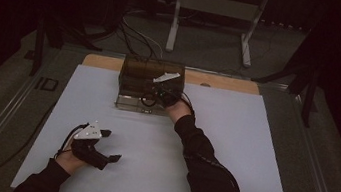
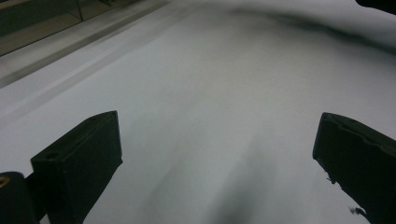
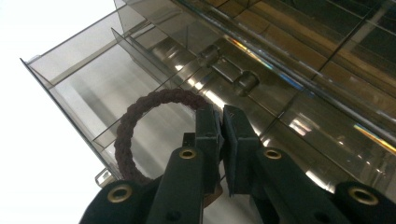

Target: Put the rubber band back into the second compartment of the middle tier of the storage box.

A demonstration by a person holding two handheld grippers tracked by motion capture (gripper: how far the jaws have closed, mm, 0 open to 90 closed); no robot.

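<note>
Right gripper (image 3: 221,122) has its fingers pinched on a dark braided ring (image 3: 128,126), held at the open drawer of the smoky clear plastic organizer (image 1: 140,79) at the table's (image 1: 231,150) far edge. Left gripper (image 1: 110,144) rests near the front, fingers spread, nothing between them.

The left gripper (image 2: 219,158) is hovering with its two black jaws standing wide apart over the pale table surface (image 2: 224,84), nothing lying between them, a dark sleeve (image 2: 380,3) showing at the top right corner
</note>
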